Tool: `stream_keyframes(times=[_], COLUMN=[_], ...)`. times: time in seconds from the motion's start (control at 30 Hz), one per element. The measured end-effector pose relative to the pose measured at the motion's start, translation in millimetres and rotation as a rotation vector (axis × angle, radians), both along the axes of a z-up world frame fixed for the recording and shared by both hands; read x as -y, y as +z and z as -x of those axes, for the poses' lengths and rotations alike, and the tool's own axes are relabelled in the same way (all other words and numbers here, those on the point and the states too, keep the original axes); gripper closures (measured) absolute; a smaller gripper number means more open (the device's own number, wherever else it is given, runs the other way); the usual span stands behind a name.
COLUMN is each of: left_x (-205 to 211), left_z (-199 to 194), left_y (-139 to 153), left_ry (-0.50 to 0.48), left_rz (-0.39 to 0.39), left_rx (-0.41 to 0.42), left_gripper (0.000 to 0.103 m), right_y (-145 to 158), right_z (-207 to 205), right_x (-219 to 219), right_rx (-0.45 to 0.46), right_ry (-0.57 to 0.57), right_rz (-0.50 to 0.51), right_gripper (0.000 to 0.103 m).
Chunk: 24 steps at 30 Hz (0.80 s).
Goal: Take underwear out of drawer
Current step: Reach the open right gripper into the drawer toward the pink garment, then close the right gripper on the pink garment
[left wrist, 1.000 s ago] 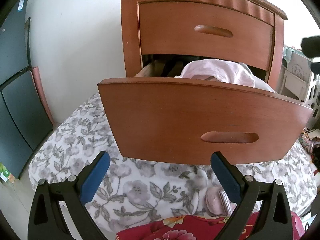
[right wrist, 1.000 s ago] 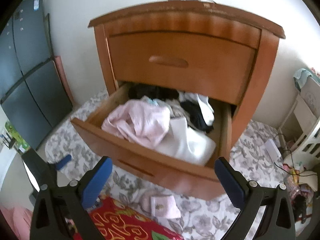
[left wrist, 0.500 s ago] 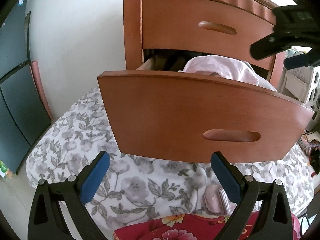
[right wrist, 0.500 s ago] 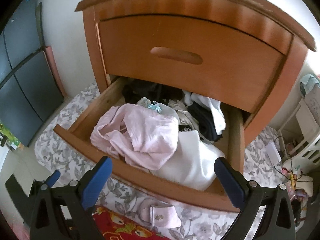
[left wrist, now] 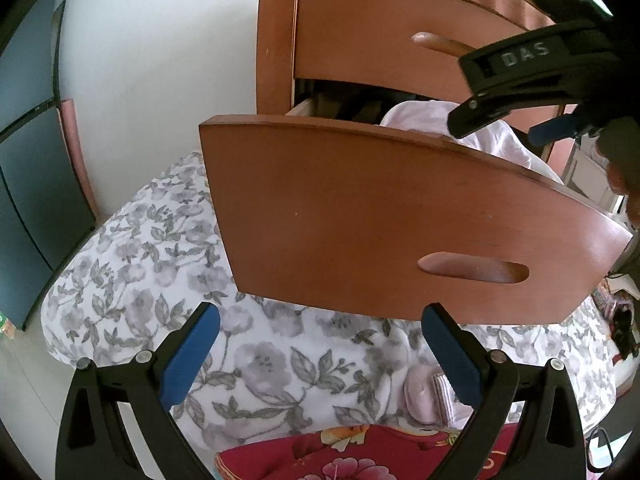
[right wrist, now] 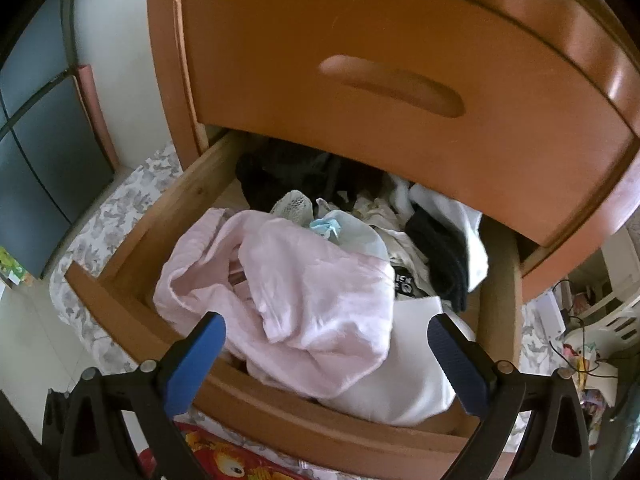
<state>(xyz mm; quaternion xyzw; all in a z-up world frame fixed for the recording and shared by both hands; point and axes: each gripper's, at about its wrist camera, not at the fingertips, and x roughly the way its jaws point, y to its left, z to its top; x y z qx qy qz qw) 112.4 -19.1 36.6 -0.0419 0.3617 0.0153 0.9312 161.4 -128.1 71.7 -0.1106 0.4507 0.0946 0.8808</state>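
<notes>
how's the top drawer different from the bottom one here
The top drawer is shut flush in the cabinet; the bottom drawer is pulled out. The top drawer's contents are hidden; the bottom drawer shows a heap of clothes, with a pink garment uppermost at the front. Both have the same reddish wood fronts with an oval recessed handle.

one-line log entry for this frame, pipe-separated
phase: reach | right gripper: open, above pink garment in open lower drawer | left gripper: open, low before drawer front | upper drawer: shut
</notes>
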Motion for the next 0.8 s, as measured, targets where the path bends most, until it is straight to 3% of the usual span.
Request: stream_keyframes(times=[0.23, 0.43, 0.63, 0.8], left_x=[-3, -5, -6, -6], left_z=[-3, -5, -6, -6], left_y=[-2, -5, -6, -6], left_ry=[0.001, 0.006, 0.006, 0.006], left_rz=[0.02, 0.034, 0.038, 0.038], left_rx=[-0.017, -0.031, -0.033, -0.034], left_gripper=[0.002, 0.002, 0.002, 0.002], right_y=[-15, -19, -14, -7], right_z=[-14, -22, -24, -23], right_x=[-13, -6, -1, 4], right_rx=[-0.006, -0.016, 0.018, 0.036], right_ry=[-0.019, -0.059, -0.103, -0.111], right_rz=[0.104, 0.114, 0.137, 0.135], right_gripper=[0.003, 0.012, 0.034, 0.062])
